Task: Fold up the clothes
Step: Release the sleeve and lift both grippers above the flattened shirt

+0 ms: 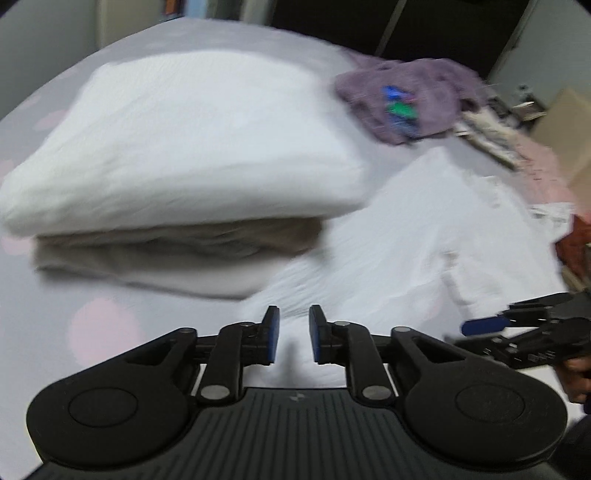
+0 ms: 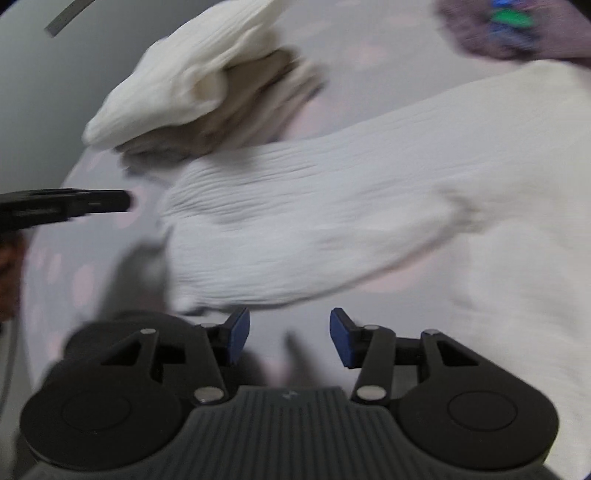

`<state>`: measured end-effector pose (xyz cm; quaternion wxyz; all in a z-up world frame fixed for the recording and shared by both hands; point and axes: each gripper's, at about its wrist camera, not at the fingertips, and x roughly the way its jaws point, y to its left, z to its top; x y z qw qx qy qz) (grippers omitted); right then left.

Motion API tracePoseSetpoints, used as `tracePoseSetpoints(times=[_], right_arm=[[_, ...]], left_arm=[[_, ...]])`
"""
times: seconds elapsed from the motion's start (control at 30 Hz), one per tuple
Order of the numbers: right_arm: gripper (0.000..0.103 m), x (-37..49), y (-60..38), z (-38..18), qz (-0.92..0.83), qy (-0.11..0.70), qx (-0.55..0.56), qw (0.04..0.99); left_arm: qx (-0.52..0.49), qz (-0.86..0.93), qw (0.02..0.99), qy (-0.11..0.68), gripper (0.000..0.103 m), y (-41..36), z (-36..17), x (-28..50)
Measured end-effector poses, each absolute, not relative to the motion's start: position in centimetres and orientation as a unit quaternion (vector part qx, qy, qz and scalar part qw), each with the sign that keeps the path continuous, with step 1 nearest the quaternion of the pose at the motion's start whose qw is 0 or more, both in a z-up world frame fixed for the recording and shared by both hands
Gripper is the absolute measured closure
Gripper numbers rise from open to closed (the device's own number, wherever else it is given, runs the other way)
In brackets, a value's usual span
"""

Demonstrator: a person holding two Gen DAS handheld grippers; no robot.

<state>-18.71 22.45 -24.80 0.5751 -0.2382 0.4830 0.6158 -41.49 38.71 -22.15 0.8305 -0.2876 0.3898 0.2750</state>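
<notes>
A white ribbed garment (image 1: 424,236) (image 2: 332,214) lies spread on the pale dotted bed sheet (image 1: 74,314) (image 2: 74,280), one folded-over part reaching toward the left in the right wrist view. My left gripper (image 1: 294,334) hovers above its near edge, jaws apart with nothing between the blue pads. My right gripper (image 2: 289,334) is open wider over the sheet just short of the garment, holding nothing; it also shows at the right edge of the left wrist view (image 1: 487,326). A folded stack, white cloth (image 1: 184,147) (image 2: 192,81) over beige cloth (image 1: 177,251), sits beyond.
A crumpled purple garment (image 1: 413,99) (image 2: 517,33) with a blue and green print lies at the far side of the bed. Pink cloth (image 1: 546,173) and clutter lie along the right edge. A person's hand (image 1: 576,373) holds the right gripper.
</notes>
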Motion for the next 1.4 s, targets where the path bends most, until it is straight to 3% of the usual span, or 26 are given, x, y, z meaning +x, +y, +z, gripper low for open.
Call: tracePoseSetpoints(times=[0.27,0.4,0.87,1.4], right_arm=[[0.051,-11.9,13.6,-24.0,0.532,0.423,-0.250,0.690],[0.051,-8.7,8.9,-24.2,0.496,0.422,-0.234,0.722],[0.043,1.1,-2.6,-25.9,0.381,0.417,-0.188,0.803],[0.037,15.4,0.2,-22.6,0.329,0.306,-0.290,0.845]], left_arm=[[-0.243,0.203,0.855,0.409,0.076,35.0,-21.3,-32.5],[-0.208,0.169,0.867,0.420,0.057,32.0,-21.6,-27.0],[-0.203,0.159,0.871,0.418,0.052,26.7,-27.1,-15.2],[-0.151,0.140,0.873,0.443,0.050,24.6,-31.1,-10.9]])
